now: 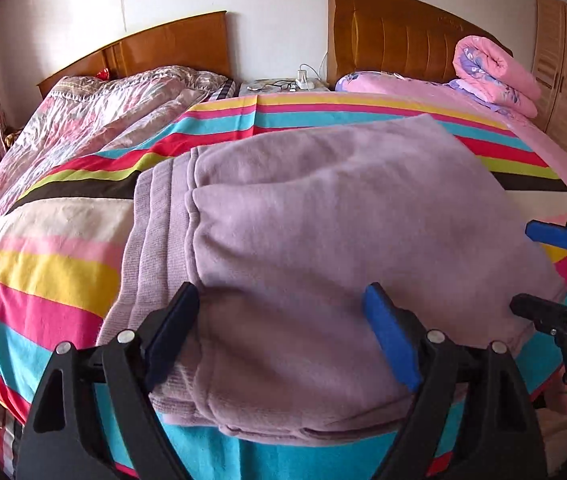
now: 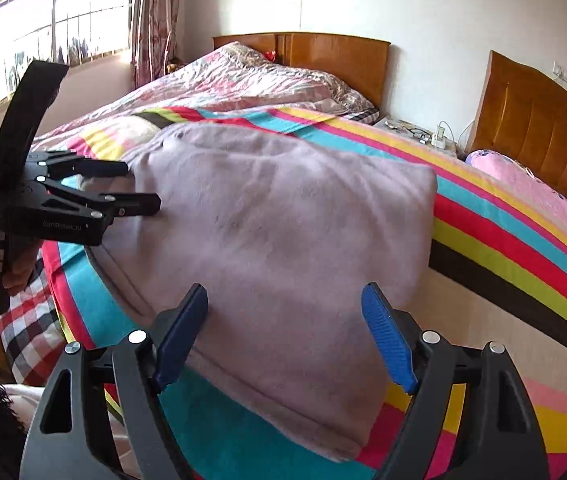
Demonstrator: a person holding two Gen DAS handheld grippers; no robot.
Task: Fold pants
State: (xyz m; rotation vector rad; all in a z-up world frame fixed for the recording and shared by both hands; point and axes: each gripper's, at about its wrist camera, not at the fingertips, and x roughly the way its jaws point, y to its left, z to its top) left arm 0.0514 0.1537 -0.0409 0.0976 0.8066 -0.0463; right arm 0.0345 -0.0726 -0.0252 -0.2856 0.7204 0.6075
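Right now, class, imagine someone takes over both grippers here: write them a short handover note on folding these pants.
Left gripper: open, holding nothing, over the near edge of the pants, close to the waistband end.
Right gripper: open, holding nothing, over the other end of the near edge.
Pants: lying folded in layers on the striped sheet on the bed, waistband bands stacked at the left gripper's side.
Done: at least one fold is in.
Left: probably one more fold to make a smaller bundle, then smooth it; how many folds are wanted cannot be told.
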